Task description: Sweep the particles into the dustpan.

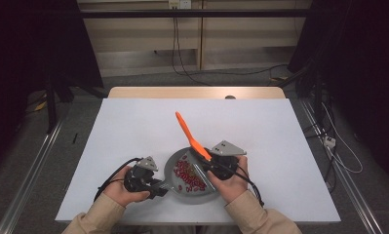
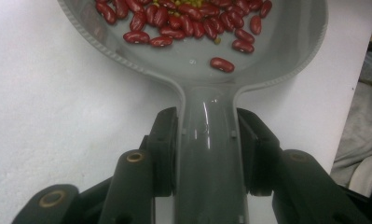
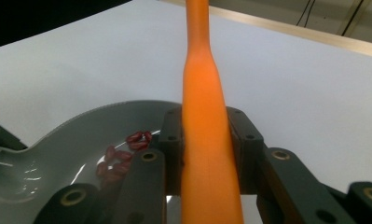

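Observation:
A grey pan (image 1: 172, 170) holding red kidney beans (image 1: 189, 178) sits near the front edge of the white table. My left gripper (image 1: 158, 187) is shut on the pan's handle (image 2: 207, 154), whose sides are pinched by the left gripper (image 2: 207, 123). Red beans (image 2: 188, 23) with a few yellow-green bits lie in the pan's bowl (image 2: 286, 51). My right gripper (image 1: 209, 160) hovers over the pan's right side, shut on an orange utensil handle (image 1: 188, 132) that slants up and to the far left. That orange handle (image 3: 206, 107) rises between the right gripper (image 3: 207, 123) jaws, above the pan (image 3: 76, 135).
The white table top (image 1: 133, 126) spreads wide to the left, right and beyond the pan. A wooden edge (image 1: 197, 92) runs along its far side. Cables and a white power strip (image 1: 329, 142) lie on the floor to the right; dark stands flank both sides.

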Demonstrator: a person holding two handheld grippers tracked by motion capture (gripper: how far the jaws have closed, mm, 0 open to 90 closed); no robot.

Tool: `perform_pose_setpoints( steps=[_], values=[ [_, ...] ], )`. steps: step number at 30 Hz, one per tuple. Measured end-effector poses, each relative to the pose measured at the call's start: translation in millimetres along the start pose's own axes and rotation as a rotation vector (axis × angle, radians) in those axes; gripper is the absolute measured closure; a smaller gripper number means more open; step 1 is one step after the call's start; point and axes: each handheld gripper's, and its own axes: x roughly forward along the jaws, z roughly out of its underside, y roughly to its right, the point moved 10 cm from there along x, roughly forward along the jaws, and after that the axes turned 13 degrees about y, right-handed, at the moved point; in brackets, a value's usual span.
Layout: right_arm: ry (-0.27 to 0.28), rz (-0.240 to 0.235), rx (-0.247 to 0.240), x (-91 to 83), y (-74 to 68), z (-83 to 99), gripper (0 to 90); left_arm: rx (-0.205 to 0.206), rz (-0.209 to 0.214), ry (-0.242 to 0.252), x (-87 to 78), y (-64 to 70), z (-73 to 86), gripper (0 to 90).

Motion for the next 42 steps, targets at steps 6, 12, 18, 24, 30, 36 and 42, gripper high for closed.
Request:
perform_pose_setpoints(
  steps=[6, 12, 18, 24, 30, 36, 42],
  values=[
    [0.011, 0.029, 0.038, -2.6, 18.3, -1.6, 71.0, 0.016, -0.010, -0.009, 4.3, 2.5, -2.7, 55.4],
    [0.001, 0.035, 0.050, -3.3, 26.5, 1.8, 71.0, 0.064, -0.029, -0.060, 11.7, -0.1, -3.3, 62.3],
    [0.011, 0.053, 0.068, -8.0, 36.2, 0.0, 71.0, 0.070, -0.044, -0.011, 10.9, 1.3, -4.3, 63.5],
    [0.029, 0.075, 0.083, -14.0, 47.3, -2.2, 71.0, 0.083, -0.072, 0.046, 4.6, -3.5, -4.1, 63.6],
    [0.030, 0.074, 0.086, -14.3, 50.0, -2.0, 71.1, 0.058, -0.119, 0.093, -3.2, -10.8, -6.8, 63.5],
    [0.030, 0.075, 0.087, -14.6, 53.2, -2.6, 71.1, 0.027, -0.149, 0.135, -13.1, -20.6, -11.3, 63.4],
    [0.034, 0.081, 0.093, -15.5, 59.5, -4.9, 71.0, -0.012, -0.179, 0.161, -21.3, -30.3, -13.9, 63.4]
  ],
)
